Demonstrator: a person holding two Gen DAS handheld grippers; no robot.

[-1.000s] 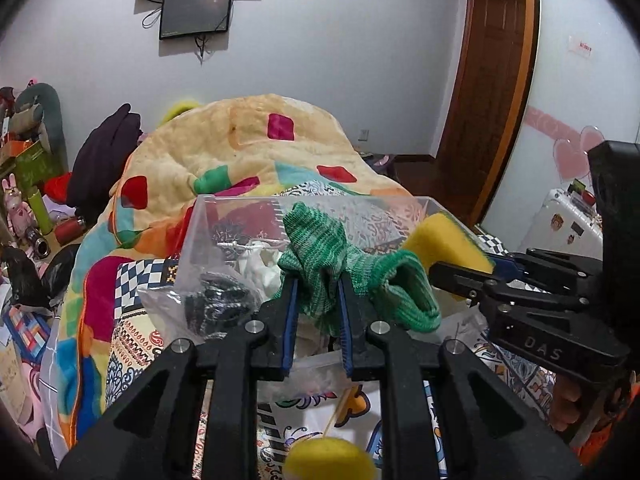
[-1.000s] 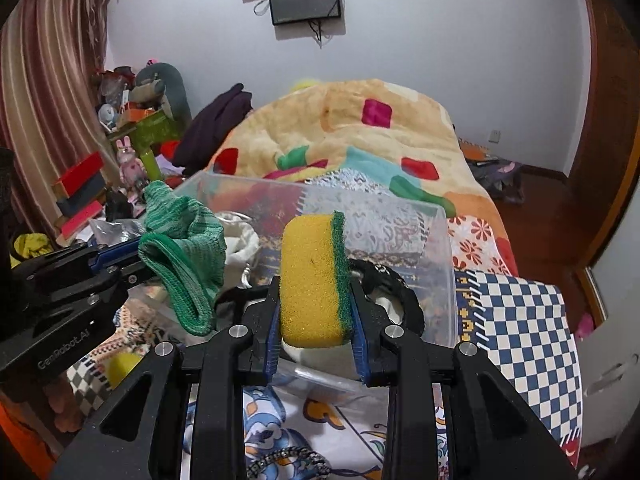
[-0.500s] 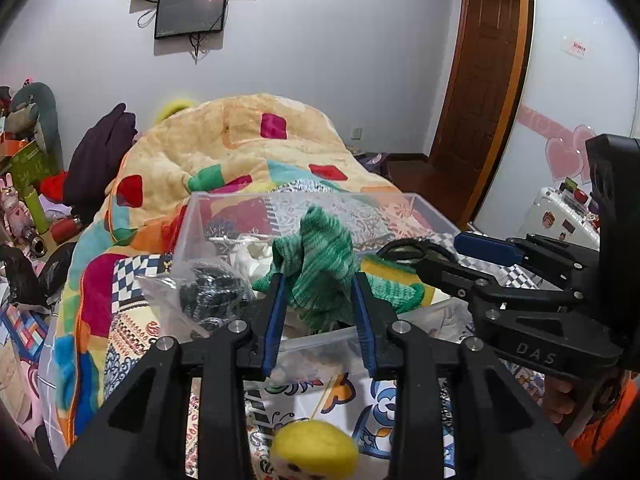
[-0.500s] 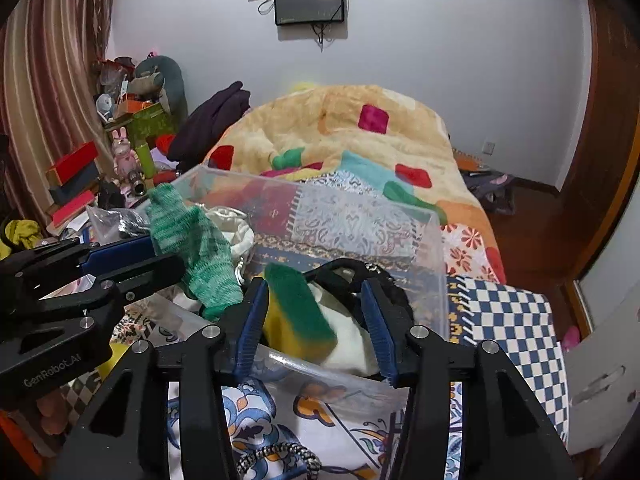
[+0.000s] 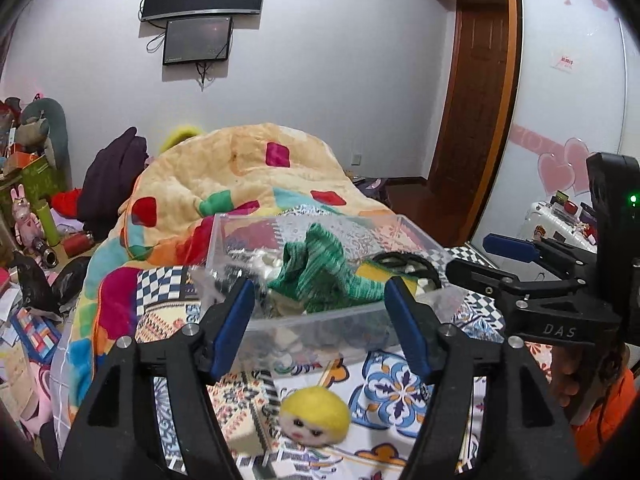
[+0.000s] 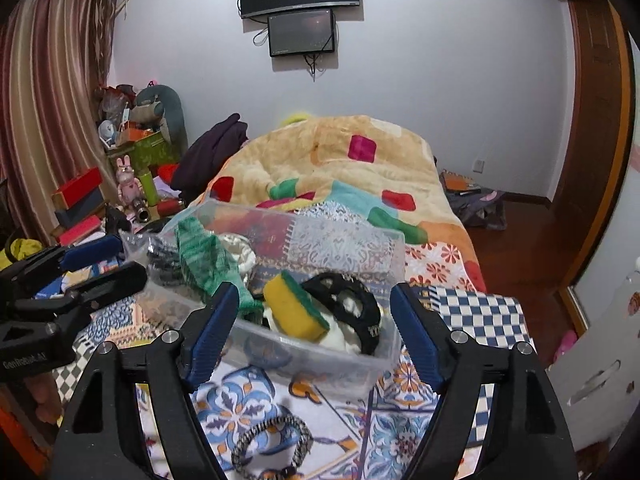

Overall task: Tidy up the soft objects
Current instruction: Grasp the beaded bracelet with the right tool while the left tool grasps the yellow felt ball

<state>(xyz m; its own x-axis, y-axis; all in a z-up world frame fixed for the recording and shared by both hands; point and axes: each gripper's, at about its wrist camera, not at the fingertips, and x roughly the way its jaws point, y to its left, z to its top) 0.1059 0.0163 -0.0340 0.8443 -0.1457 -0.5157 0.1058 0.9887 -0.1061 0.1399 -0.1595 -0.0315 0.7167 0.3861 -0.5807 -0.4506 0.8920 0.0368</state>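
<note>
Both tools are held spread wide with nothing between the blue pads. The left tool (image 5: 320,328) is poised just in front of the clear plastic bin (image 5: 304,322), which is set on the patterned bedspread (image 5: 394,384) of the bed. The right tool (image 6: 314,330) is likewise held released at the near wall of the same bin (image 6: 320,360); in the left wrist view it is seen at the right edge (image 5: 516,268), beside the bin.

Inside the bin, a green knitted cloth (image 5: 320,272) is piled up toward the left side, its peak rising above the rim. A yellow sponge with a green scrubbing layer (image 6: 294,308) is lying tilted near the middle, touching a black ring-shaped item (image 6: 352,304) to its right, with white fabric (image 6: 340,338) beneath them. A crumpled clear bag with dark contents (image 6: 160,258) is found at the bin's left end.

On the bedspread in front of the bin, a yellow felt doll head (image 5: 314,410) is seen in the left wrist view, and a black-and-white braided band (image 6: 272,442) in the right wrist view. A colourful patchwork blanket (image 5: 248,172) is heaped behind the bin.
</note>
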